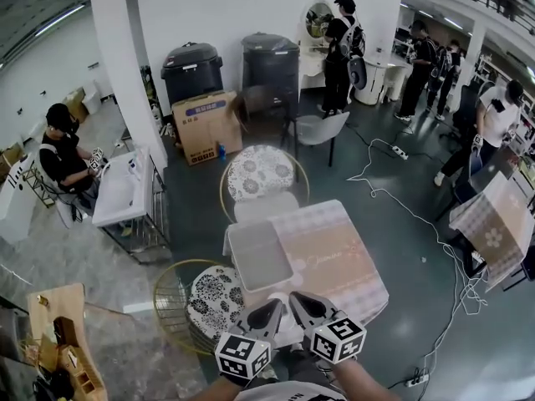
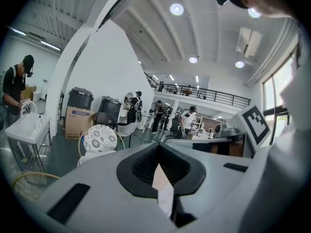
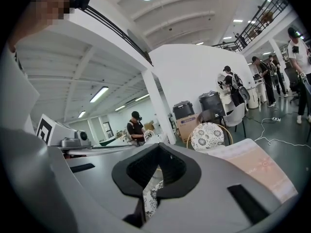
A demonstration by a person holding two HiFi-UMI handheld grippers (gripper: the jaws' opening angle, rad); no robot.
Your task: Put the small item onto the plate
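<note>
Observation: the left gripper (image 1: 266, 316) and the right gripper (image 1: 305, 306) are held side by side, almost touching, above the 6 o'clock edge of the table (image 1: 334, 261). Each gripper view shows its jaws closed together with nothing between them; only a thin slit of background shows through.

Task items: a white square tray (image 1: 259, 256) lies at the 9 o'clock side of the table and may serve as the plate. The small item cannot be made out in any view; the rest of the cloth looks bare from here.

Surroundings: one patterned chair (image 1: 259, 174) stands at 12 o'clock of the table, a second (image 1: 213, 301) at 7 o'clock, and a cable (image 1: 401, 207) trails over the floor at 3 o'clock.

Risks, as judged:
- With the item not located, either gripper could reach for the wrong thing.
- Jaws left closed on approach would shove a small item across the cloth or off the edge instead of taking it.
- The grippers sit so near each other that a sideways move could knock the marker cubes together.
- A low pass may snag the cloth and drag the tray
</note>
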